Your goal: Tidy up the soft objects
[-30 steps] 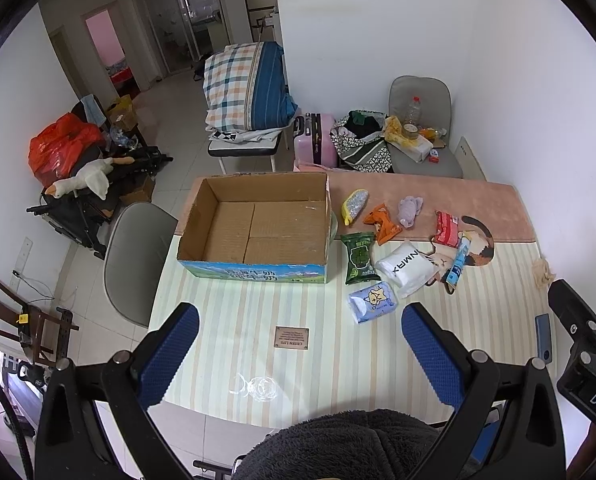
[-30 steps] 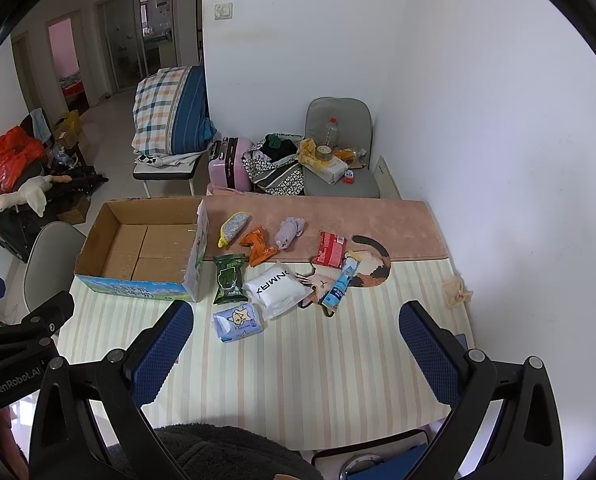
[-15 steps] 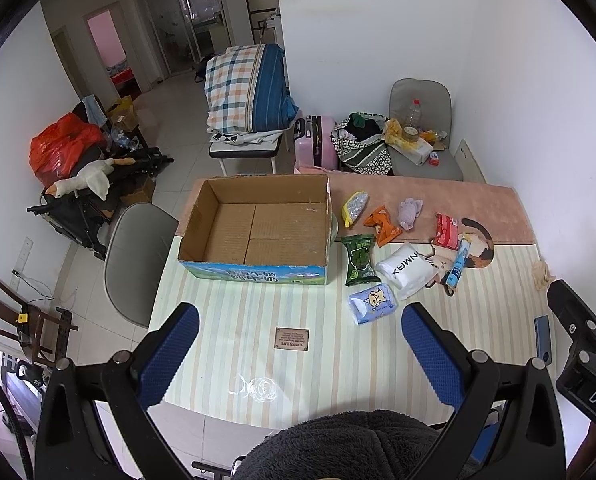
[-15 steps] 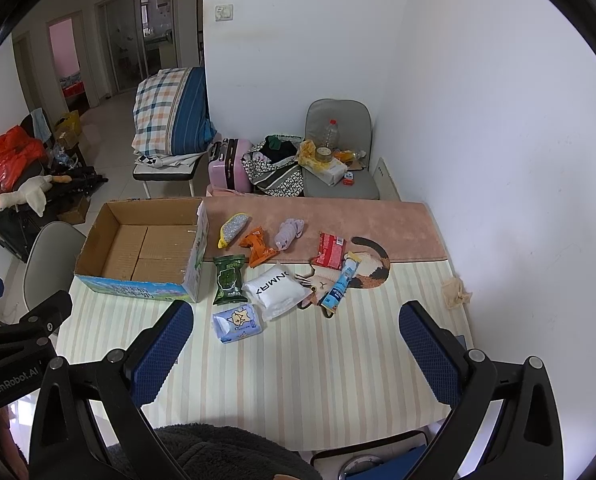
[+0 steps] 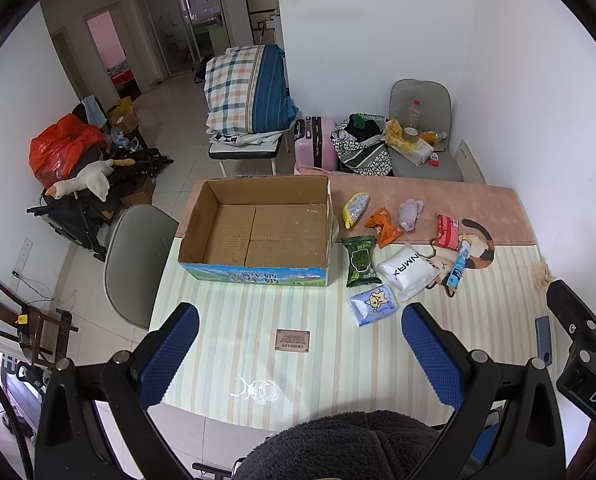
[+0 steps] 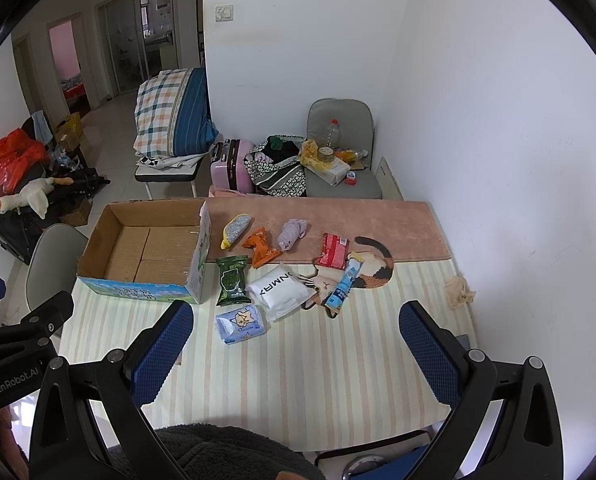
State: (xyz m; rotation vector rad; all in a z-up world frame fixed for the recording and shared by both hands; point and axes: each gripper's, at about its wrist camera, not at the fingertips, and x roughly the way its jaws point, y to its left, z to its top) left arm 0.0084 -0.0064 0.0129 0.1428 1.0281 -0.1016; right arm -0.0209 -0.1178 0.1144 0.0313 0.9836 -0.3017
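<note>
An empty cardboard box (image 5: 257, 232) (image 6: 145, 252) sits on the striped table (image 5: 257, 332). Right of it lie several soft items: a green wipes pack (image 5: 360, 260) (image 6: 230, 280), a white pouch (image 5: 406, 270) (image 6: 279, 292), a blue tissue pack (image 5: 374, 304) (image 6: 240, 323), an orange packet (image 5: 384, 226), a purple sock (image 5: 410, 214) (image 6: 291, 232), a yellow sponge (image 5: 354, 209), a red packet (image 5: 446, 231) and a blue tube (image 5: 458, 264). My left gripper (image 5: 300, 352) and right gripper (image 6: 295, 354) are both open, empty, high above the near table edge.
A pink mat (image 5: 438, 204) covers the table's far side. A small brown card (image 5: 292, 340), a crumpled tan cloth (image 6: 460, 290) and a dark phone (image 5: 542, 338) lie on the table. A grey chair (image 5: 133, 256) stands left of the table.
</note>
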